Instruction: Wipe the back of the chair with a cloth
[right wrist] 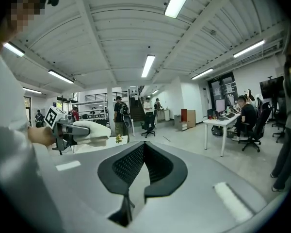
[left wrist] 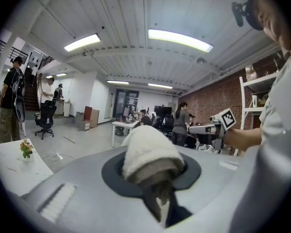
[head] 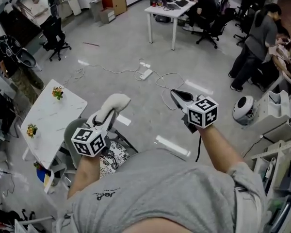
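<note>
While clenched in the left gripper (head: 108, 115), the white cloth (head: 115, 102) bulges out past the jaws, raised in front of the person.
Chair (head: 70, 130): grey back and patterned seat, below that gripper, just right of the white table (head: 48, 125). Right gripper (head: 175, 95): at right, level with the left, jaws pressed together on nothing. Power strip (head: 146, 74): on the floor, farther off.

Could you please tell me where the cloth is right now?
The cloth is clamped in the left gripper, held in the air at the head view's left, over the chair beside the white table.
</note>
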{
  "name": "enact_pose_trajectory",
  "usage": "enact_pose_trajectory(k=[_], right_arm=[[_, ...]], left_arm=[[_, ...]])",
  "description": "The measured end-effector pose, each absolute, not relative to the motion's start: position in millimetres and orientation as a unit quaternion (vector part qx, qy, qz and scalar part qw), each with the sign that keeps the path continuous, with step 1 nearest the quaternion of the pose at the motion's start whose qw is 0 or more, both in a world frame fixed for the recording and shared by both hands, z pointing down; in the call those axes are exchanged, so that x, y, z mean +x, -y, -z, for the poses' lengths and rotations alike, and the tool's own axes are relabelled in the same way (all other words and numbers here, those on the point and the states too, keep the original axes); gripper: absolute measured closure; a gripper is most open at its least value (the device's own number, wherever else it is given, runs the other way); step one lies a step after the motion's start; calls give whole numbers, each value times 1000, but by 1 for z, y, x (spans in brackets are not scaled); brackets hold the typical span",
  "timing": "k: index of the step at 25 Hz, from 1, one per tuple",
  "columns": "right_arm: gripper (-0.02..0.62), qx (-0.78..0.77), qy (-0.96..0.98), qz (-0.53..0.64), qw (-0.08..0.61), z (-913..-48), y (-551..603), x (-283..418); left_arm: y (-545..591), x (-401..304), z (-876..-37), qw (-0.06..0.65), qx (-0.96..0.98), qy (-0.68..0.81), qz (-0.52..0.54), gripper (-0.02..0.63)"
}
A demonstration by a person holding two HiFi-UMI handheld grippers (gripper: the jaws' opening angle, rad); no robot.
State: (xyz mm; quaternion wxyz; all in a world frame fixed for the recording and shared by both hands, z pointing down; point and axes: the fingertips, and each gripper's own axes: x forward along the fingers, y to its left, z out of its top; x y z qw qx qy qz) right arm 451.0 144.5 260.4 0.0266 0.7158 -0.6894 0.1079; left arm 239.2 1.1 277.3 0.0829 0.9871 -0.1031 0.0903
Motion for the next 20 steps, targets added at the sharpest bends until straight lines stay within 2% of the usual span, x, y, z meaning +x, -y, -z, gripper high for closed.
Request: enact_pose_trajectory(k=[20], right_arm=[[592, 705, 700, -100, 44, -257, -132, 424]], left_arm=[[4, 215, -283, 105, 987, 103, -69, 462]])
